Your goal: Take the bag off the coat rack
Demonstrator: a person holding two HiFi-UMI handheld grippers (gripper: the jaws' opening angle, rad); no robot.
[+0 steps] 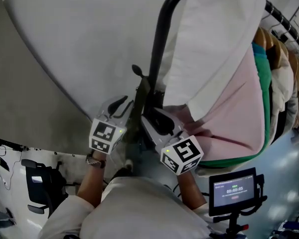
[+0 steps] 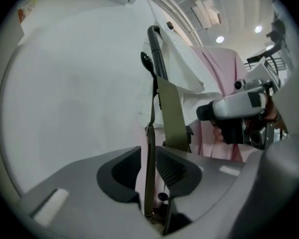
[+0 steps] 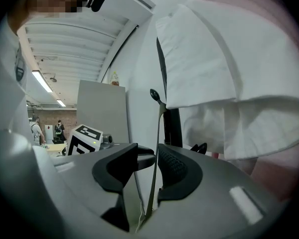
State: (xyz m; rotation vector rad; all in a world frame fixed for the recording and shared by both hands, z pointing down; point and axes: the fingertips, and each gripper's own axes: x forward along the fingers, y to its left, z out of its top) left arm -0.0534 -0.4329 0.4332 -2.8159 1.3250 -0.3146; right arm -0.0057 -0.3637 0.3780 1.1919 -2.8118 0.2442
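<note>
While the bag's green strap (image 2: pixel 172 114) hangs from one black hook (image 2: pixel 146 61) on the coat rack's one black pole (image 2: pixel 157 46), it runs straight up and down. Two runs of strap show in the left gripper view. Both tongs are wide open. The left gripper (image 2: pixel 148 158) and the right gripper (image 3: pixel 150 156) each have strap in the gap, not squeezed. The bag's body is out of sight.

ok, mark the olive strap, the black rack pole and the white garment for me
olive strap (image 2: pixel 170 113), left gripper view, on its wide flat stretch below the hook
rack pole (image 1: pixel 160 29), head view, on the upper black stretch
white garment (image 1: pixel 214 39), head view, on the middle of the cloth
</note>
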